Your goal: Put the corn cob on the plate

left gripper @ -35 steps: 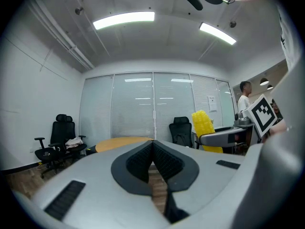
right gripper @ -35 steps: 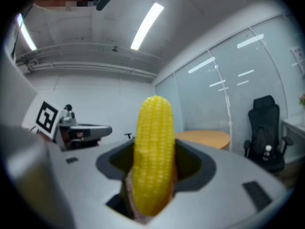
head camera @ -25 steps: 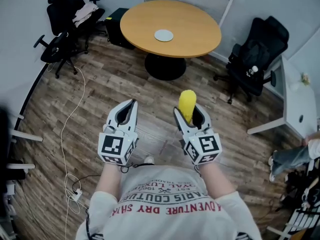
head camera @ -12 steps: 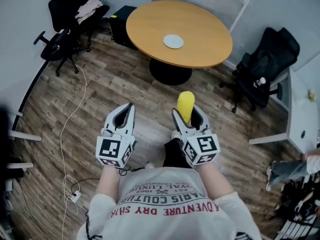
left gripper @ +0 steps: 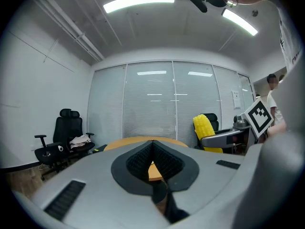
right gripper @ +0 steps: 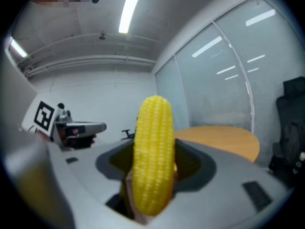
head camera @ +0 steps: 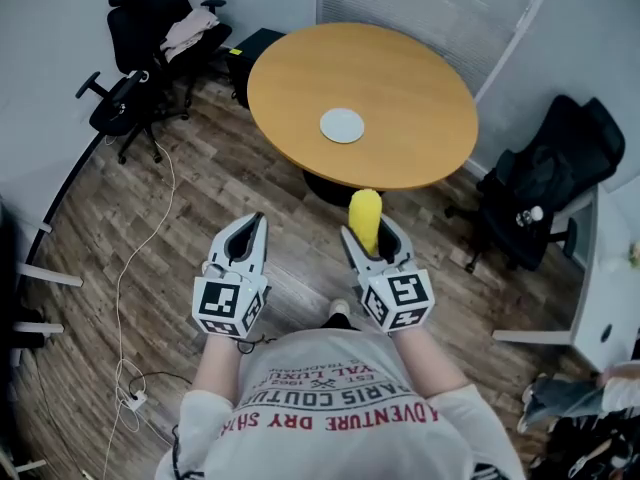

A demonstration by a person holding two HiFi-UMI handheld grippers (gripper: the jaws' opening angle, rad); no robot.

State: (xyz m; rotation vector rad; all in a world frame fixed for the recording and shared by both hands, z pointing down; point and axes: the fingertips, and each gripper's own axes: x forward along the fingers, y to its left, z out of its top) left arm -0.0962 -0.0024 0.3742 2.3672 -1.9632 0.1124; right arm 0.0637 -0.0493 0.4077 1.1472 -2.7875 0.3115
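Note:
A yellow corn cob stands upright in my right gripper, which is shut on it; in the right gripper view the corn cob fills the middle between the jaws. My left gripper is shut with nothing in it, held level beside the right one; in the left gripper view its pads meet. A small pale plate lies near the middle of the round wooden table, ahead of both grippers. Both grippers hover over the floor short of the table's near edge.
Black office chairs stand at the left and right of the table. A white cable runs across the wooden floor at the left. A white desk edge shows at the far right.
The table and plate have come nearer and lower in the head view as the person stepped forward. Both grippers keep their pose, the right still holding the corn cob.

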